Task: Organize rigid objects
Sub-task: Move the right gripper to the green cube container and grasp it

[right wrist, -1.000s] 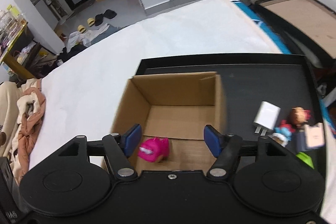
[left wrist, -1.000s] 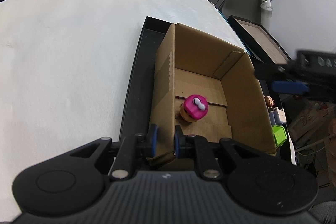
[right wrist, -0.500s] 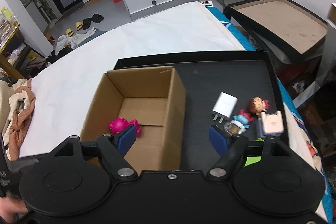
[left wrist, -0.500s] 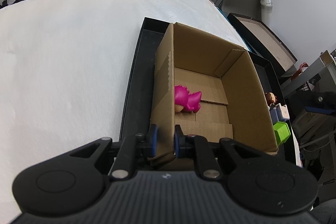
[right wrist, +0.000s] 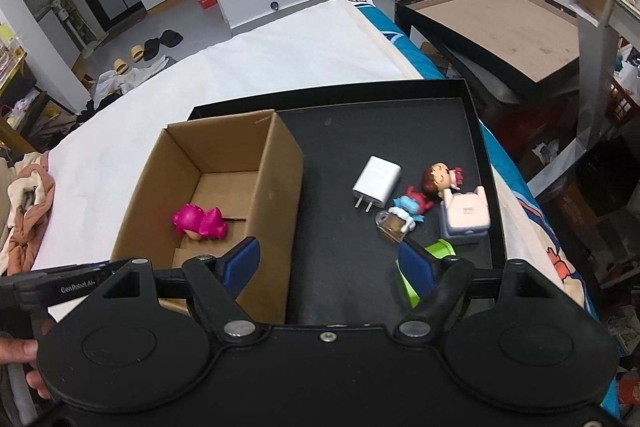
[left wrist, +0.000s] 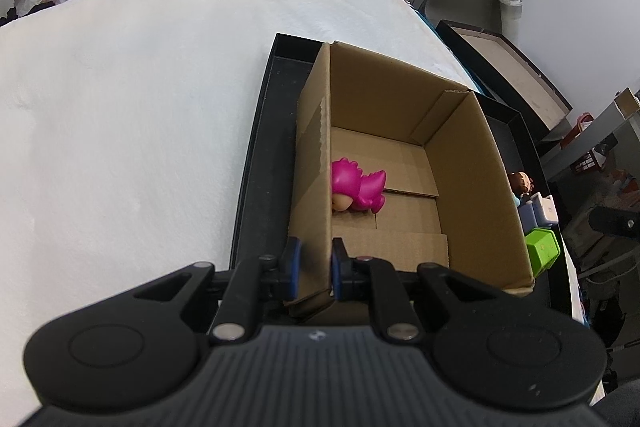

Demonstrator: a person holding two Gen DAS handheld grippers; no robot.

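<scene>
An open cardboard box stands on a black tray. A pink toy lies on its side inside the box. My left gripper is shut on the box's left wall near its front corner. My right gripper is open and empty, above the tray's front, right of the box. On the tray lie a white charger, a brown-haired doll, a blue figure, a pale pink block and a green block.
The tray rests on a white bed cover. A second black tray with a brown bottom stands at the back right. Shoes lie on the floor beyond the bed. Clutter and shelves are to the right.
My right gripper has moved right, from over the box to over the tray beside it. The pink toy has tipped onto its side in the box. My left gripper has stayed on the box wall.
</scene>
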